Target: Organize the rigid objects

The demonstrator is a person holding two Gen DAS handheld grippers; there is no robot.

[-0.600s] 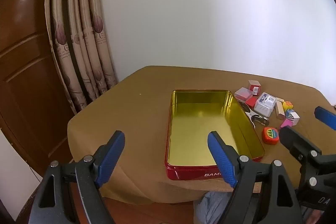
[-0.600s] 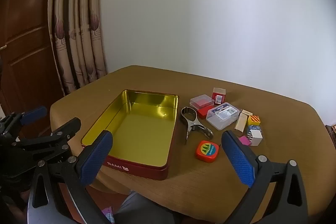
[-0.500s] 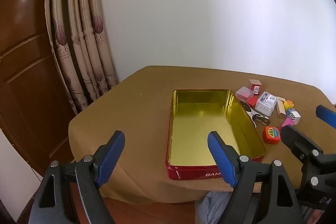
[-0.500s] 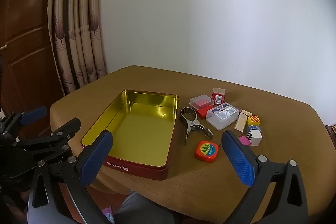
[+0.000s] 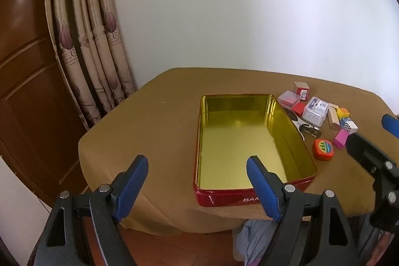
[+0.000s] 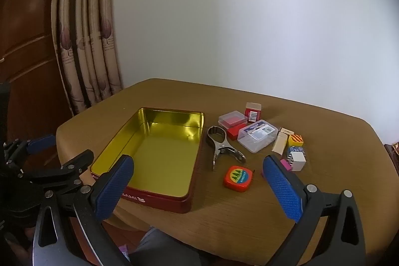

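A shallow rectangular tin (image 6: 159, 153), red outside with a shiny gold lining, sits open on the table (image 6: 249, 213), whose top is a matte brown with fine grain. Just right of the tin lies a cluster of small hard things: a polished metal clamp-like tool (image 6: 222, 145), a rounded orange tape measure (image 6: 238, 178) with a yellow and green label, a clear plastic box (image 6: 257, 135) with a printed label, a smaller clear case holding something red (image 6: 232, 119), a pale wooden block (image 6: 279, 143), and patterned cubes (image 6: 296, 158).

The right gripper (image 6: 199, 191) hovers over the table's near edge, its blue textured pads spread wide and empty; the tape measure lies just ahead between them. The left gripper (image 5: 197, 187) is likewise spread and empty, with the tin's near corner ahead of its right pad. Pleated, patterned curtains (image 5: 94, 46) hang behind.
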